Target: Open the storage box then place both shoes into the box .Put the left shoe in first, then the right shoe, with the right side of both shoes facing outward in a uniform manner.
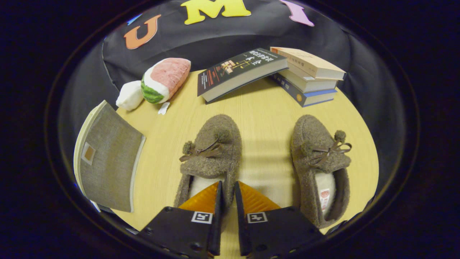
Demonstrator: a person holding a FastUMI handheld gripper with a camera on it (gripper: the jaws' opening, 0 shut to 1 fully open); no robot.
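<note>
Shoes: left shoe at 11 o'clock off narrowed, empty claw, right shoe at 2; storage box at 9, lid shut; risk: shoe grasped before box opens.

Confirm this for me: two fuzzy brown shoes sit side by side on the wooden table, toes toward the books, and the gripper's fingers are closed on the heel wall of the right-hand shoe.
One thing is wrong: the shoe. The gripper view shows the gripper nearly shut at the heel wall of the left-hand shoe; the right-hand shoe lies untouched beside it. The shoes' placement on the table and their toes toward the books are right.
</note>
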